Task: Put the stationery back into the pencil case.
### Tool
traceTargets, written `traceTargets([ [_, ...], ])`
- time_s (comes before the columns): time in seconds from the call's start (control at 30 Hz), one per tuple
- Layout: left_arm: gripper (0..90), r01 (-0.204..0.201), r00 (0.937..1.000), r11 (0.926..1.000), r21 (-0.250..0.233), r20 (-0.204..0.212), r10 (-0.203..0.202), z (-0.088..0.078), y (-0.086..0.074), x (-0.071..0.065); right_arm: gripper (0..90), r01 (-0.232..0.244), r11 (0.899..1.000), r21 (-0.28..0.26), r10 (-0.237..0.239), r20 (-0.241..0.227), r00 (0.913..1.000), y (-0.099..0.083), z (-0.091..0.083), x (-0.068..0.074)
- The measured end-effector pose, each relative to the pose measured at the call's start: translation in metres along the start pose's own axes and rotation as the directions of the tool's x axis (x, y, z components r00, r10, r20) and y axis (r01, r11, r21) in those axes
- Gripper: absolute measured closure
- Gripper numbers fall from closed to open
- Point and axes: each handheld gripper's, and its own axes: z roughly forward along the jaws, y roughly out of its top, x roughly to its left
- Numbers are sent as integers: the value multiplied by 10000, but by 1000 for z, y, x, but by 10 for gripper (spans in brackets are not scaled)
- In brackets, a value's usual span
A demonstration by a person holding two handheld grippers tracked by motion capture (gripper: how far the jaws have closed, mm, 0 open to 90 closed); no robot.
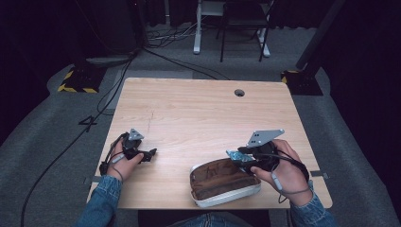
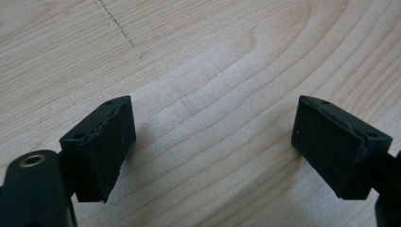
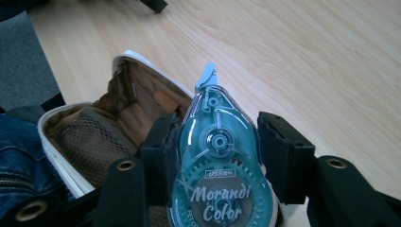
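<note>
1. Right gripper view: a teal, see-through correction tape dispenser (image 3: pixel 221 165) is clamped between the two black jaws of the right gripper (image 3: pixel 215 156), one pad pressed on each flank. The print "Morandi Color" is read on its face, and its pale tip is pointed away from the camera.
2. Directly behind and below the dispenser, an open pencil case (image 3: pixel 101 127) is seen, white-rimmed with a brown mesh-lined interior. The dispenser is held over the edge of the case's opening; whether it touches the rim cannot be told.
3. A denim sleeve (image 3: pixel 19 156) is noted at the lower left of the same view, beside the case.
4. High view: the pencil case (image 1: pixel 222 182) is found lying at the near edge of the table (image 1: pixel 198 109), right of centre, its open side turned up.
5. The right gripper (image 1: pixel 239 158) is carried in the person's right hand (image 1: pixel 283 172) at the right-hand end of the case, with the dispenser (image 1: pixel 235 156) at its jaws, above that end of the case.
6. The left gripper (image 1: pixel 150 154) is held in the left hand (image 1: pixel 124 161) low over the left part of the table, well apart from the case.
7. Left gripper view: the left gripper (image 2: pixel 213 146) is recorded with its jaws spread wide, nothing between them, bare wood grain beneath.
8. Farther up the table, a round cable hole (image 1: pixel 239 92) is noted near the far edge.
9. Beyond the table, grey floor, loose cables (image 1: pixel 118 85) and chair legs (image 1: pixel 241 33) are seen.
</note>
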Motion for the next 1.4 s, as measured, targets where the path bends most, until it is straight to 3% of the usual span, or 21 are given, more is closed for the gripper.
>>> traceTargets([
  [0.7,147,-3,10000,10000,6,0,3,0,0,0,505,876,9911,999,-767,-1086,9911,2,39,25],
  [1.13,147,20,10000,10000,-13,-4,-20,0,0,0,505,1865,9705,1527,-1636,-1509,9749,1,56,30],
  [1.27,147,26,10000,10000,-7,-15,-26,0,0,0,504,2233,9588,1757,-1992,-1448,9692,-1,61,31],
  [1.4,147,21,10000,10000,-4,-19,-21,0,0,0,504,2373,9542,1820,-2130,-1434,9665,-1,64,31],
])
